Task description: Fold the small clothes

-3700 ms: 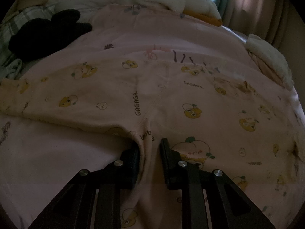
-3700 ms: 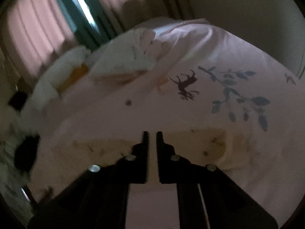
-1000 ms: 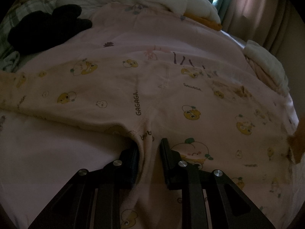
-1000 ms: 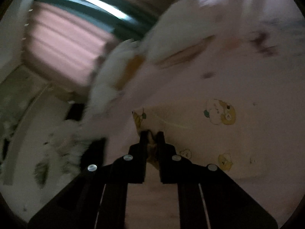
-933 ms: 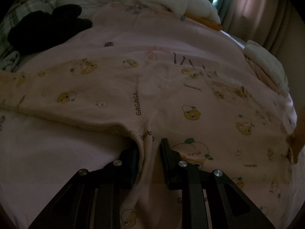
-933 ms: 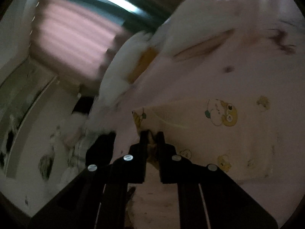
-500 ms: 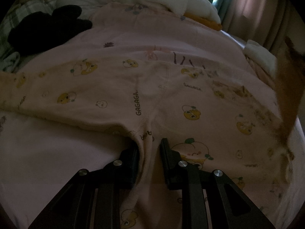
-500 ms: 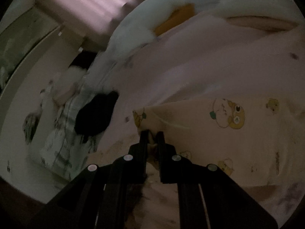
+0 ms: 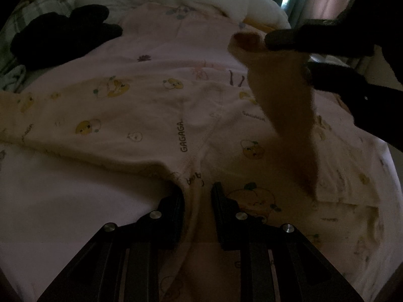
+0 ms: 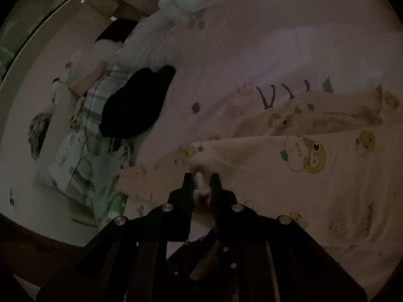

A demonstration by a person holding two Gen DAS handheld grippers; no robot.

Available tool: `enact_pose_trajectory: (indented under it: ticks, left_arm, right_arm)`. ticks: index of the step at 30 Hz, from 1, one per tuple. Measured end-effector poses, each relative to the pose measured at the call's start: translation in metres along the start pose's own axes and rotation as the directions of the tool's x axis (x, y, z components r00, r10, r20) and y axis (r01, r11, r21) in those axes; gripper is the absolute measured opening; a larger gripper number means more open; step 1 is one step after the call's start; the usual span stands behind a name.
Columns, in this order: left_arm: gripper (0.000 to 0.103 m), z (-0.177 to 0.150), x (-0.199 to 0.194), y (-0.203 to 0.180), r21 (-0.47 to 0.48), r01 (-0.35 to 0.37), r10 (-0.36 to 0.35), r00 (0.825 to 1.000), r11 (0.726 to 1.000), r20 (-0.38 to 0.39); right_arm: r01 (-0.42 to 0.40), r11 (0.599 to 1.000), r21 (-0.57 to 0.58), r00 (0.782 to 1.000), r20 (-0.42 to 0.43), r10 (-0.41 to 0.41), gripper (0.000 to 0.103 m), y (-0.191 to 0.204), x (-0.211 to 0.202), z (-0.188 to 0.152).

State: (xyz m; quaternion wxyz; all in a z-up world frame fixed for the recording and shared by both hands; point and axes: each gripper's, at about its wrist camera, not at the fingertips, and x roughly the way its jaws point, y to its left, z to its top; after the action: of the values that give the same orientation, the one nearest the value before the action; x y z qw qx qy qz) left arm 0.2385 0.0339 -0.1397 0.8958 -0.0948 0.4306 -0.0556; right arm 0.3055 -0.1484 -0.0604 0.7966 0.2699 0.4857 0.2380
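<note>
Dim bedroom, pink bed [image 9: 63, 201] | printed baby garment [image 9: 141, 120] spread flat on it | left tongs [image 9: 196, 193] pinch its near edge | right tongs [image 10: 201, 180], just loosening, apparently still hold folded-over corner | advice: lay corner flat, align edges, then release.

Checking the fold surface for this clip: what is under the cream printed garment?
The cream printed garment lies on a pink printed bedsheet, which shows on all sides of it. Whatever lies directly beneath the garment's middle is covered.
</note>
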Motion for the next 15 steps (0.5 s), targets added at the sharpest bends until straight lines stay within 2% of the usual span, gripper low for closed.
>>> enact_pose_trajectory:
  ticks: [1,5,8,13,15]
  left_arm:
    - [0.020,0.000,0.000,0.000,0.000,0.000,0.000,1.000,1.000,0.000]
    - [0.020,0.000,-0.001,-0.001,0.004,-0.004,0.004,1.000,1.000,0.001]
    - [0.020,0.000,0.001,-0.002,0.008,-0.010,0.010,1.000,1.000,0.000]
    - [0.020,0.001,0.003,-0.002,0.010,-0.012,0.012,1.000,1.000,0.001]
    - [0.020,-0.001,0.002,-0.002,0.011,-0.013,0.013,1.000,1.000,0.001]
  right_arm:
    - [0.004,1.000,-0.012,1.000,0.001,-0.004,0.026,-0.001,-0.005,-0.001]
    - [-0.009,0.999,-0.050,1.000,-0.002,0.009,0.035,0.008,-0.014,0.000]
    - [0.005,0.997,-0.079,1.000,0.017,-0.003,0.037,0.013,-0.024,-0.002]
    - [0.114,0.983,-0.143,0.993,0.044,-0.108,0.037,0.006,-0.046,-0.007]
    - [0.176,0.974,-0.143,0.983,0.069,-0.168,0.037,-0.008,-0.062,-0.011]
